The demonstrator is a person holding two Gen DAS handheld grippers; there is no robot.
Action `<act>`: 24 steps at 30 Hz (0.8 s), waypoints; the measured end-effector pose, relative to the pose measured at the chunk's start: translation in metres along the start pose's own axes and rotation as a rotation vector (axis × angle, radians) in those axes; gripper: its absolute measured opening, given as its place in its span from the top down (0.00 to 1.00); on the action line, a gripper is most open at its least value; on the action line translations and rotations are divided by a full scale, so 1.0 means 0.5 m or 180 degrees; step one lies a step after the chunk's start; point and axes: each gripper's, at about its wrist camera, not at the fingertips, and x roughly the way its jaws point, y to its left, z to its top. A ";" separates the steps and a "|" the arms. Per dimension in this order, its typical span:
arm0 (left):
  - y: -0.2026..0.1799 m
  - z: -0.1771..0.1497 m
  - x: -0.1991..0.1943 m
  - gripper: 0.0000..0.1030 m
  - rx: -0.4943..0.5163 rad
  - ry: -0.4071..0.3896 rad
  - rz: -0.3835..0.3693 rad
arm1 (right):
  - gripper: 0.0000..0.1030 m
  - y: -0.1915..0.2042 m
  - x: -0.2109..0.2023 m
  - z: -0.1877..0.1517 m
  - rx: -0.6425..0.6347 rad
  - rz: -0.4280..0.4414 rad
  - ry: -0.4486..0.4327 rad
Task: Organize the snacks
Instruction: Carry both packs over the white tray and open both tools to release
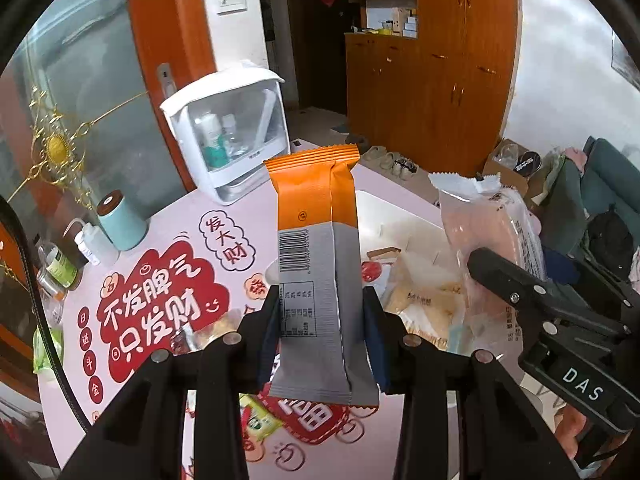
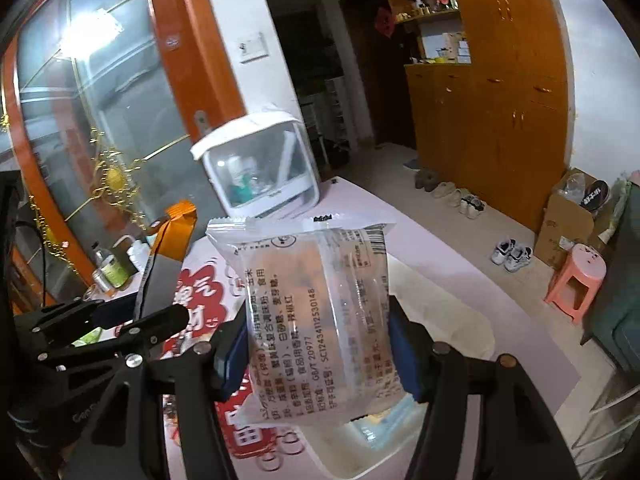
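The left gripper (image 1: 320, 336) is clenched on an orange-and-grey bar (image 1: 314, 264), held upright above the table (image 1: 168, 216) by its lower half. The right gripper (image 2: 320, 344) grasps a clear packet (image 2: 316, 320) the same way — both lifted clear of the loose snacks (image 1: 424, 300), probably to carry them over the white tray (image 1: 400, 216) near the far edge — sorting looks unfinished

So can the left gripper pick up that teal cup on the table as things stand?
Probably not: the left gripper is shut on the orange and grey snack bar, so it cannot grasp the teal cup until that is released.
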 end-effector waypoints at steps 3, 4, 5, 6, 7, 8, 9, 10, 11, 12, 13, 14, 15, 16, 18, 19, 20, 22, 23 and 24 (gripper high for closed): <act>-0.040 0.017 0.038 0.64 0.0013 0.0061 0.0053 | 0.40 -0.035 0.032 0.004 0.0054 -0.0030 0.0076; -0.046 0.020 0.047 0.64 0.0012 0.0078 0.0059 | 0.40 -0.042 0.038 0.001 0.0066 -0.0033 0.0093; -0.055 0.024 0.060 0.64 0.0009 0.0106 0.0075 | 0.40 -0.049 0.048 0.001 0.0079 -0.0034 0.0118; -0.061 0.028 0.071 0.64 0.0003 0.0127 0.0087 | 0.40 -0.058 0.059 0.001 0.0092 -0.0036 0.0149; -0.070 0.032 0.086 0.64 -0.0004 0.0156 0.0105 | 0.39 -0.063 0.068 0.000 0.0095 -0.0041 0.0177; -0.076 0.035 0.096 0.64 -0.0007 0.0173 0.0121 | 0.39 -0.070 0.080 0.000 0.0093 -0.0054 0.0215; -0.080 0.037 0.105 0.64 -0.0012 0.0193 0.0136 | 0.38 -0.074 0.089 -0.001 0.0084 -0.0067 0.0241; -0.084 0.039 0.117 0.64 -0.0019 0.0220 0.0143 | 0.38 -0.079 0.100 -0.001 0.0068 -0.0091 0.0280; -0.088 0.040 0.130 0.64 -0.0030 0.0253 0.0149 | 0.38 -0.083 0.110 -0.003 0.0053 -0.0111 0.0314; -0.092 0.041 0.143 0.64 -0.0041 0.0288 0.0163 | 0.37 -0.086 0.118 -0.005 0.0044 -0.0128 0.0341; -0.091 0.040 0.155 0.64 -0.0050 0.0321 0.0173 | 0.37 -0.091 0.129 -0.007 0.0030 -0.0156 0.0378; -0.093 0.039 0.165 0.64 -0.0063 0.0355 0.0179 | 0.36 -0.095 0.140 -0.010 0.0019 -0.0185 0.0414; -0.095 0.038 0.179 0.64 -0.0087 0.0402 0.0186 | 0.36 -0.097 0.149 -0.012 0.0013 -0.0209 0.0440; -0.095 0.036 0.190 0.64 -0.0101 0.0437 0.0189 | 0.36 -0.103 0.160 -0.015 0.0010 -0.0239 0.0470; -0.096 0.033 0.209 0.64 -0.0120 0.0494 0.0211 | 0.34 -0.113 0.183 -0.023 0.0012 -0.0310 0.0543; -0.095 0.031 0.220 0.64 -0.0125 0.0528 0.0218 | 0.34 -0.117 0.195 -0.027 0.0014 -0.0342 0.0588; -0.096 0.028 0.234 0.64 -0.0126 0.0570 0.0226 | 0.32 -0.121 0.202 -0.029 0.0017 -0.0356 0.0625; -0.099 0.024 0.254 0.63 -0.0124 0.0633 0.0250 | 0.32 -0.129 0.224 -0.036 0.0034 -0.0373 0.0748; -0.101 0.022 0.267 0.63 -0.0114 0.0679 0.0269 | 0.31 -0.133 0.233 -0.041 0.0048 -0.0367 0.0804; -0.102 0.020 0.276 0.62 -0.0106 0.0713 0.0288 | 0.27 -0.136 0.242 -0.047 0.0064 -0.0375 0.0862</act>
